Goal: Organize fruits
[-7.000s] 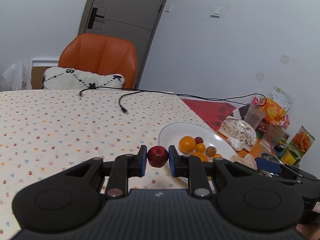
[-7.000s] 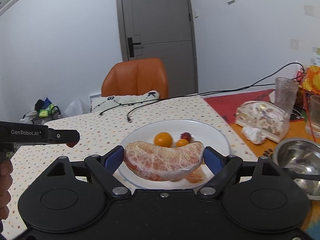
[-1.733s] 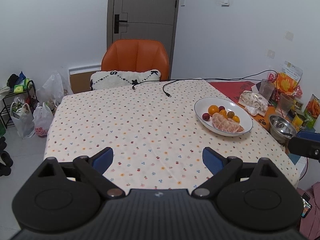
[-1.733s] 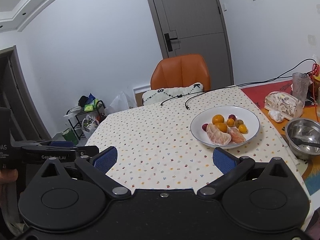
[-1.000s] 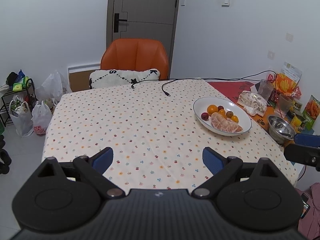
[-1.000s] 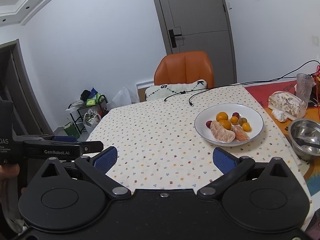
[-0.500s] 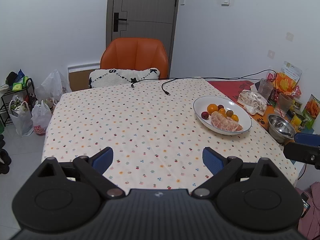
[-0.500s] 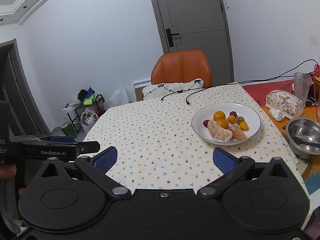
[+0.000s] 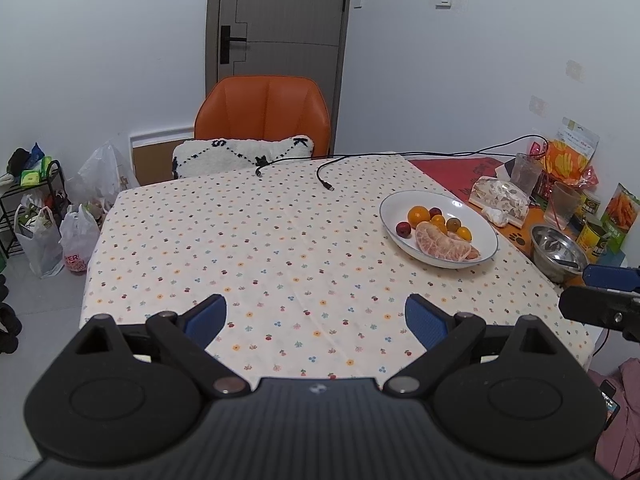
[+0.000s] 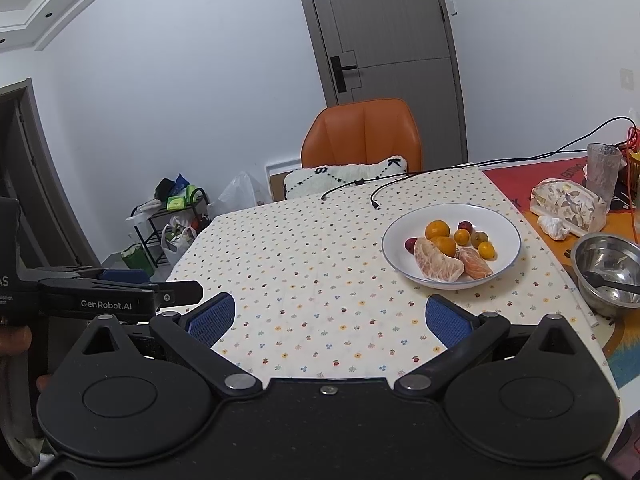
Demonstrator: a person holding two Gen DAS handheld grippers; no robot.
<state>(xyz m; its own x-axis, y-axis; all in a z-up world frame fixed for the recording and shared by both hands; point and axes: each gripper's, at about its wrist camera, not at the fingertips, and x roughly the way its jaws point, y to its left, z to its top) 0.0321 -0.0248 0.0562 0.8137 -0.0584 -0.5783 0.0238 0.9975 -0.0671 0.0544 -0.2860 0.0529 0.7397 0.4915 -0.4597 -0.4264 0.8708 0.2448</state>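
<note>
A white oval plate (image 9: 390, 208) (image 10: 508, 224) sits on the right side of the dotted tablecloth. It holds a peeled pomelo wedge (image 9: 440, 246) (image 10: 436, 264), an orange (image 9: 418, 214) (image 10: 437, 229), a red plum (image 9: 403, 229) (image 10: 410, 245) and several small citrus fruits. My left gripper (image 9: 316, 320) hovers open and empty above the table's near edge, well back from the plate. My right gripper (image 10: 328, 318) is likewise open, empty and pulled back. Part of the right gripper (image 9: 604, 300) shows at the right edge of the left wrist view.
An orange chair (image 9: 262, 114) with a white cushion (image 9: 244, 156) stands at the far side. Black cables (image 9: 328, 176) lie on the cloth. A steel bowl (image 10: 608, 272), a glass (image 10: 602, 174) and snack packets (image 9: 568, 160) crowd the right end. Bags (image 9: 60, 240) sit on the floor at left.
Seven seconds ago the left gripper held a red plum and the right held the pomelo wedge; both fruits now lie on the plate. Both grippers have opened and drawn back; little motion lately.
</note>
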